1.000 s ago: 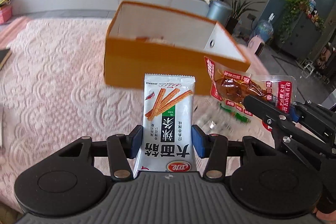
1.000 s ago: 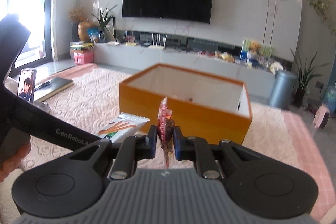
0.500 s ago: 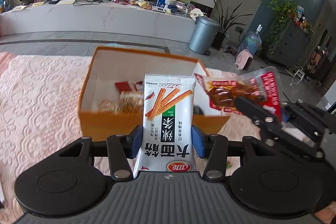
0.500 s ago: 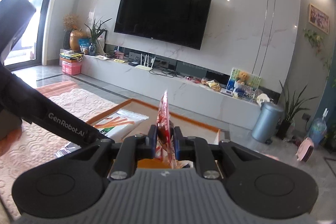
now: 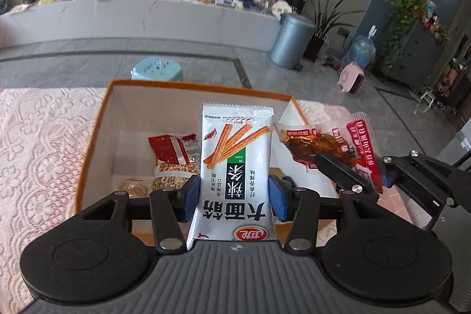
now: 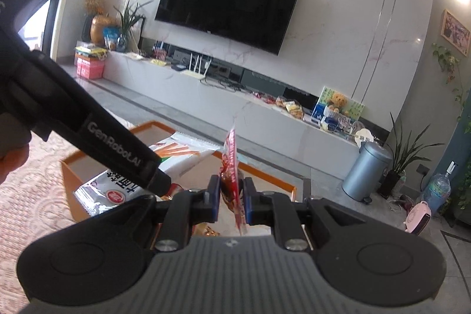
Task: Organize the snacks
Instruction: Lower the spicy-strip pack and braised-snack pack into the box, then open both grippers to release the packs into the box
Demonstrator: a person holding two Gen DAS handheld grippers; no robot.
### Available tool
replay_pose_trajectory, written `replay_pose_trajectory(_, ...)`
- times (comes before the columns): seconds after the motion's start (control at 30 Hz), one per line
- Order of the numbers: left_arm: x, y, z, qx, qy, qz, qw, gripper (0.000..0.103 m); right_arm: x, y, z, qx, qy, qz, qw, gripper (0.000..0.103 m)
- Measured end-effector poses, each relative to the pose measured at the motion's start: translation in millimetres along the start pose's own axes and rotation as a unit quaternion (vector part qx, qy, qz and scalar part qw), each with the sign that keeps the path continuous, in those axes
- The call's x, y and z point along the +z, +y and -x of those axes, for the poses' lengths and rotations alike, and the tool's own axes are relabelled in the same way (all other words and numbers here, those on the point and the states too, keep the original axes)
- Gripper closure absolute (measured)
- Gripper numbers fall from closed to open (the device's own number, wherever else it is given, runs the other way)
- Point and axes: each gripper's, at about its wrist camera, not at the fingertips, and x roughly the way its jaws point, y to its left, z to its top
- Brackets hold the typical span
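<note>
My left gripper (image 5: 234, 197) is shut on a white snack packet (image 5: 235, 167) printed with orange sticks, held upright over the open orange box (image 5: 97, 137). My right gripper (image 6: 231, 196) is shut on a red snack packet (image 6: 231, 164), seen edge-on; it also shows in the left wrist view (image 5: 329, 146) at the right, over the box's right side. The white packet shows in the right wrist view (image 6: 141, 175) beside the left gripper's arm. Several wrapped snacks (image 5: 173, 161) lie on the box floor.
The box stands on a pink lace cloth (image 5: 38, 152). Beyond it are a light blue stool (image 5: 157, 69), a grey bin (image 5: 291, 40), a long white TV bench (image 5: 132, 16) and a wall TV (image 6: 226, 5).
Both grippers have moved forward and up over the box with their packets. The box's inside and the snacks in it have come into view below the left gripper.
</note>
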Motion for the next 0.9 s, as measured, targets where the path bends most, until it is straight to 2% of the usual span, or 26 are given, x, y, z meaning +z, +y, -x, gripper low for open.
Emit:
replay_pose_trajectory(0.3,16,15,-66,-0.013,0.053,0.015,0.9984,0.047,-9,-7,-75,0.014,0.059,0.024,0.998,0.091)
replay_pose_trajectory(0.47,24,25,-89,-0.001,0.081,0.011,0.9967,0.047,-12,-9,-110,0.027,0.088,0.037,0.995,0.091)
replay_pose_trajectory(0.73,36,27,-110,0.018,0.103,0.014,0.9945,0.047,-19,-3,-140,0.027,0.127,0.075,0.989,0.091)
replay_pose_trajectory(0.9,41,26,-119,0.026,0.113,0.024,0.9929,0.045,-23,-8,-150,0.034,0.154,0.075,0.985,0.091)
